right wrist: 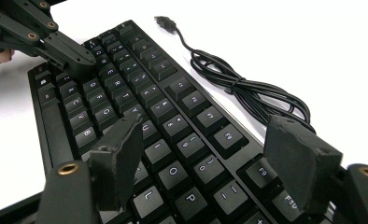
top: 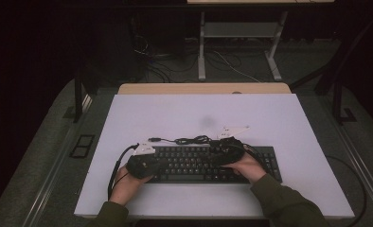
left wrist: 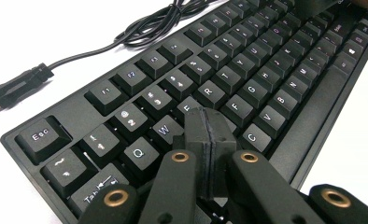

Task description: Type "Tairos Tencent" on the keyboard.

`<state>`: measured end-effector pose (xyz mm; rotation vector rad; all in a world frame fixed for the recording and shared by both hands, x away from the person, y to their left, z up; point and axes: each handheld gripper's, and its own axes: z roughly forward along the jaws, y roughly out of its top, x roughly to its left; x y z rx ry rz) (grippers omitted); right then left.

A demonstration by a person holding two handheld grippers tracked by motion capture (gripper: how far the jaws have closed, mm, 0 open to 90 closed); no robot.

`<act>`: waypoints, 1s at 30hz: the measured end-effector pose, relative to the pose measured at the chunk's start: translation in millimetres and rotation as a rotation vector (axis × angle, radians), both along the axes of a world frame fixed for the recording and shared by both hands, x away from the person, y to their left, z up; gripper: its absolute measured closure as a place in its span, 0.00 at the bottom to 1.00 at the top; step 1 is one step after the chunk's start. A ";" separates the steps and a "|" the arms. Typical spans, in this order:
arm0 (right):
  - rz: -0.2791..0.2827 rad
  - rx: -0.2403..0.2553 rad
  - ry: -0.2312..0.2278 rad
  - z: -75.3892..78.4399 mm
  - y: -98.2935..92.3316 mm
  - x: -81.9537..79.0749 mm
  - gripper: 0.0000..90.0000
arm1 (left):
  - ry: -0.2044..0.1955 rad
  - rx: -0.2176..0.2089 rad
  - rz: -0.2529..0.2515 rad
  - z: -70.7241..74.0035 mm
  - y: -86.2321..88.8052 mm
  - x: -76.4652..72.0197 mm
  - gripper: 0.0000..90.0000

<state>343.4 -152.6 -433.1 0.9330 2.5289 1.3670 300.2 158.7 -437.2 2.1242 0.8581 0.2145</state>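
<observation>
A black keyboard (top: 194,165) lies on the white tabletop (top: 199,113), its cable (top: 189,140) bundled behind it and ending in a USB plug (top: 152,139). My left gripper (top: 161,163) sits over the keyboard's left end. In the left gripper view it (left wrist: 208,122) is shut with nothing between the pads, tips down at the keys near E and D on the keyboard (left wrist: 247,79). My right gripper (top: 217,153) hovers over the right-hand letter keys. Its jaws (right wrist: 210,144) stand wide open above the O, P and L keys (right wrist: 173,170). The left gripper (right wrist: 85,64) also appears far off there.
The cable bundle (right wrist: 247,88) and plug (right wrist: 162,21) lie on the white surface just behind the keyboard. A wooden desk edge (top: 203,88) runs along the far side. Beyond it stand another desk's legs (top: 201,47) and floor cables (top: 232,64).
</observation>
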 end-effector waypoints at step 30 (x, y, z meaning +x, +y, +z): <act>-0.022 -0.018 -0.002 2.0 -4.1 -2.5 0.31 | -0.026 -0.063 -0.013 5.3 -3.7 -0.4 0.60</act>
